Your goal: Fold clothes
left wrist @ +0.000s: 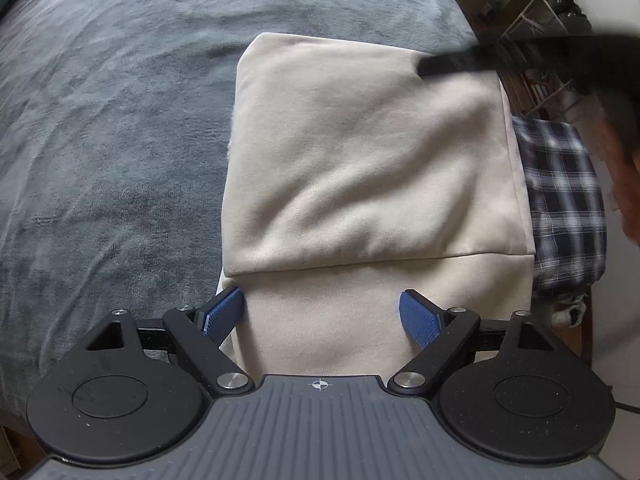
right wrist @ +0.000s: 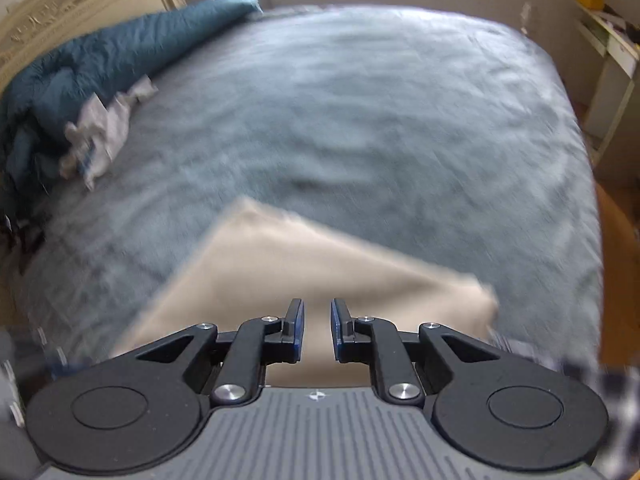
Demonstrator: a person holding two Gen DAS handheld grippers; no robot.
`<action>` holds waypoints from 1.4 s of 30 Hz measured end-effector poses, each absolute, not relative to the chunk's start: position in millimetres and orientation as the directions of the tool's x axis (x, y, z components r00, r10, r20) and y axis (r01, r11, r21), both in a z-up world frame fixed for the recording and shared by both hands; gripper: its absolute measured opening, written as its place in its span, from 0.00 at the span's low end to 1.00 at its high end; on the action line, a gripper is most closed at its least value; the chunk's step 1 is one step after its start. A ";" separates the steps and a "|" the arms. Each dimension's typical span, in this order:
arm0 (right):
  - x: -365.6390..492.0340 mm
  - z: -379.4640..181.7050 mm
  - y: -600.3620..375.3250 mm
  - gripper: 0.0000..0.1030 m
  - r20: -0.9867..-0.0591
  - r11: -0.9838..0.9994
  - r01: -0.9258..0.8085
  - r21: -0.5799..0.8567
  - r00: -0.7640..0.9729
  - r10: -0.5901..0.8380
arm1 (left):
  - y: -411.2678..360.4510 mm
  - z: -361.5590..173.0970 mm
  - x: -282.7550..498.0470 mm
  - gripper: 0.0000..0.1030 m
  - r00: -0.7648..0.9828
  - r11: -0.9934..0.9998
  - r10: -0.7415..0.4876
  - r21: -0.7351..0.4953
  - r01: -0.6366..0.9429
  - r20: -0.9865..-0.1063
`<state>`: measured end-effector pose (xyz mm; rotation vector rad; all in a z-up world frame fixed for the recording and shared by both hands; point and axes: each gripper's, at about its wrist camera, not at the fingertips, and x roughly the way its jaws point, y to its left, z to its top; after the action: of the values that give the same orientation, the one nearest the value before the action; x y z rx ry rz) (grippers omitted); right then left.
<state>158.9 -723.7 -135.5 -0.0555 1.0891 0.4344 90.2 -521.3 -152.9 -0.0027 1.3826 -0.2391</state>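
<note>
While blurred, teal duvet (right wrist: 120,52), perhaps crumpled paper (right wrist: 108,128)

A bed (right wrist: 400,120) covered by a grey-blue plush blanket carries everything. A folded cream garment (left wrist: 372,168) lies flat at its near edge, with a plaid cloth (left wrist: 564,200) just beside it. Far from the garment, a teal duvet (right wrist: 100,64) is bunched near the headboard, crumpled white cloth (right wrist: 104,128) against it.

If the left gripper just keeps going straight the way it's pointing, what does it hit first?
Most likely the folded beige garment. The left gripper points steeply down with its jaws wide open over the garment's lower layer, nothing between them. How far above the cloth it sits is hard to judge.
</note>
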 end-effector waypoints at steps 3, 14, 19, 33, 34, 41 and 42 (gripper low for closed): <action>146.5 -172.0 -733.2 0.15 -0.907 0.940 -0.327 0.095 0.360 0.217 | -522.8 -153.6 90.3 0.84 0.165 0.976 -0.165 -0.137 0.169 -0.972; 113.3 -150.5 -747.4 0.16 -0.881 0.948 -0.288 0.138 0.402 0.250 | -529.4 -156.4 89.1 0.84 0.172 0.976 -0.133 -0.099 0.195 -0.976; 93.8 -143.2 -743.7 0.16 -0.887 0.932 -0.326 0.157 0.369 0.279 | -529.2 -155.8 89.4 0.84 0.171 0.976 -0.130 -0.096 0.194 -0.977; 81.9 -174.8 -733.8 0.16 -0.889 0.925 -0.260 0.276 0.295 0.349 | -529.2 -153.4 83.2 0.83 0.175 0.976 -0.137 -0.103 0.195 -0.975; 82.5 -174.7 -733.7 0.16 -0.889 0.927 -0.253 0.276 0.301 0.346 | -527.1 -151.8 81.2 0.82 0.179 0.975 -0.146 -0.111 0.195 -0.973; 50.8 -152.0 -775.2 0.29 -0.808 0.898 -0.056 0.436 0.416 0.418 | -476.5 -128.3 53.8 0.76 0.244 0.959 -0.268 -0.233 0.161 -0.932; 42.0 -149.7 -785.3 0.31 -0.795 0.884 -0.006 0.468 0.434 0.424 | -469.1 -128.4 50.6 0.73 0.242 0.955 -0.286 -0.253 0.156 -0.927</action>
<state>42.0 -785.3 -149.7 0.4309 1.0971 0.2781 50.6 -469.1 -128.4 -0.1167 1.2920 -0.3027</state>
